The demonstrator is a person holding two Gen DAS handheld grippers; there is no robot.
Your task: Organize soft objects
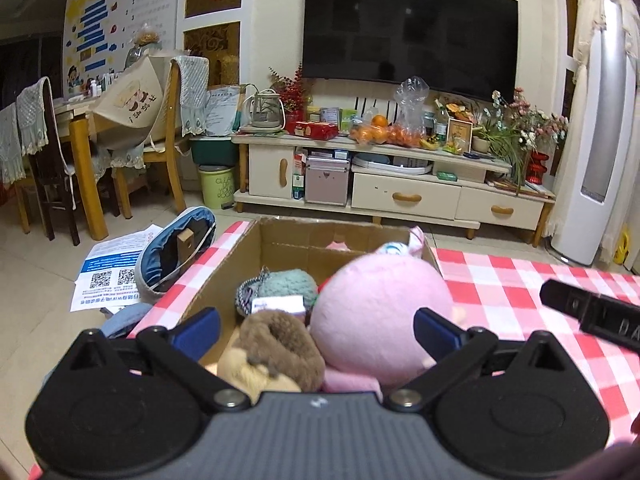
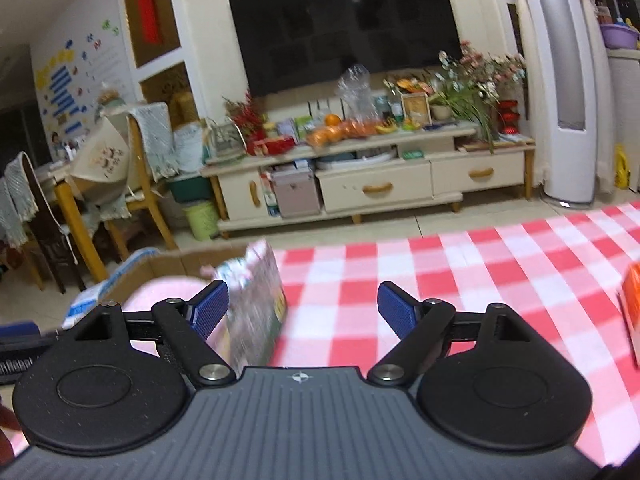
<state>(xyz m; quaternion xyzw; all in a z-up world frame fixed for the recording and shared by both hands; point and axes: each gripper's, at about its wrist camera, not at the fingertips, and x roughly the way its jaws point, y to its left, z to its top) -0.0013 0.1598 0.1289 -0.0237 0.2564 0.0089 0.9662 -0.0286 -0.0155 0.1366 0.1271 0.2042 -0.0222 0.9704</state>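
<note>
Our left gripper and right gripper gape wide, empty; soft toys fill the cardboard box at the left's twelve o'clock. We judge stowing nearly done; next, seek strays on the checked cloth.

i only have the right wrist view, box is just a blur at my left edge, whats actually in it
Observer: The left wrist view looks into the cardboard box: a big pink plush fills its right side.
Operator: anything else in there
Observer: Yes, a brown furry toy lies nearest the camera, left of the pink plush.
Operator: and behind that
Observer: A teal knitted item with a white tag sits further back.
Operator: is the left gripper holding any of it
Observer: No. The left gripper is open, its blue pads wide apart above the toys and pressing on nothing.
</note>
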